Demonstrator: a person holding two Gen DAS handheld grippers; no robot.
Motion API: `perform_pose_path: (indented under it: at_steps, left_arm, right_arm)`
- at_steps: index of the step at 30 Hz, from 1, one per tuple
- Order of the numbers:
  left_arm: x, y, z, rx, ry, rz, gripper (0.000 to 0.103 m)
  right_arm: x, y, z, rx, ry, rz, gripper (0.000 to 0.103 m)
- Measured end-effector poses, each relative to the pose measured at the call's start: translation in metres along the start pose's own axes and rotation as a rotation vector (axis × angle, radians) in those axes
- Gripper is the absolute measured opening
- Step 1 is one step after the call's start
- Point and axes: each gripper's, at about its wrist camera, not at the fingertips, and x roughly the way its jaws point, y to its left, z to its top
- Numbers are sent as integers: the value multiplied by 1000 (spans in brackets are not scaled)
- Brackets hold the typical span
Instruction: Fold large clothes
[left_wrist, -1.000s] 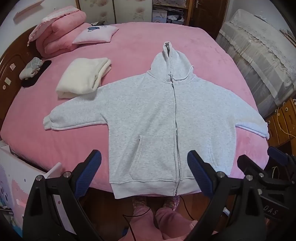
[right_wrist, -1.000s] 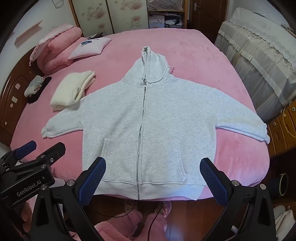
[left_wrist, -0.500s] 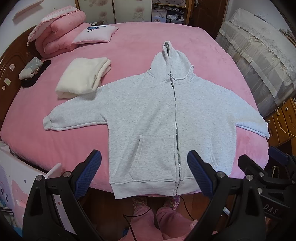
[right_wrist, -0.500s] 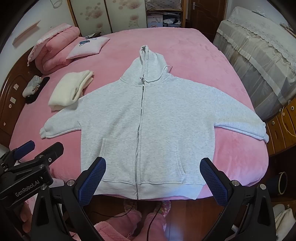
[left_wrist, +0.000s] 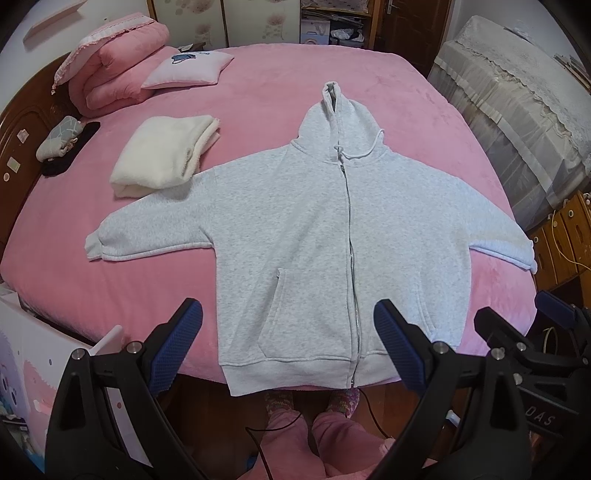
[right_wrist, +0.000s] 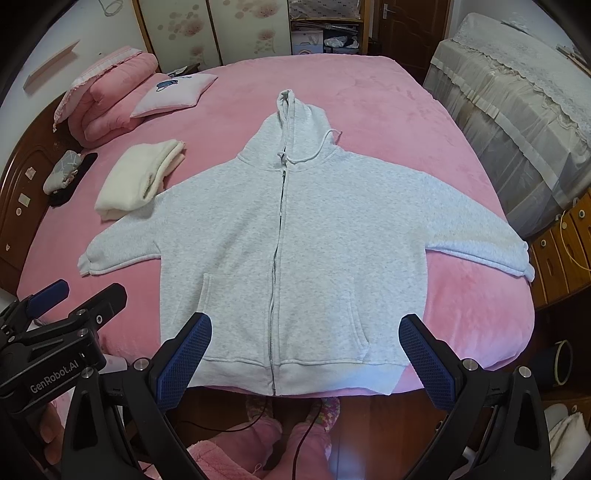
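Note:
A light grey zip-up hoodie (left_wrist: 303, 236) lies flat and face up on the pink bed (left_wrist: 258, 74), zipped, both sleeves spread out, hem at the near edge. It also shows in the right wrist view (right_wrist: 295, 236). My left gripper (left_wrist: 288, 339) is open and empty, held above the hem left of the zipper. My right gripper (right_wrist: 306, 354) is open and empty above the hem's middle. Each gripper shows at the edge of the other's view.
A folded cream garment (left_wrist: 162, 155) lies by the hoodie's left sleeve. Pink quilts (left_wrist: 110, 62), a pillow (left_wrist: 188, 68) and small dark items (left_wrist: 62, 147) sit at the bed's left. A covered cabinet (left_wrist: 517, 110) and wooden drawers (left_wrist: 565, 236) stand on the right.
Both views have shifted very slightly; the hoodie has not moved and both grippers stay open.

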Motion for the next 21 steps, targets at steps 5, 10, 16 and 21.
perform_pose_path:
  at_steps: [5, 10, 16, 21]
  left_arm:
    - [-1, 1, 0, 3, -1, -3, 93]
    - [-1, 1, 0, 2, -2, -2, 93]
    - [-1, 2, 1, 1, 2, -4, 93]
    - [-1, 1, 0, 6, 1, -2, 93]
  right_arm:
    - [0, 0, 0, 0, 0, 0, 103]
    - [0, -1, 0, 0, 1, -1, 103]
    - [0, -1, 0, -1, 2, -1, 103]
    - [-2, -1, -2, 5, 1, -6, 103]
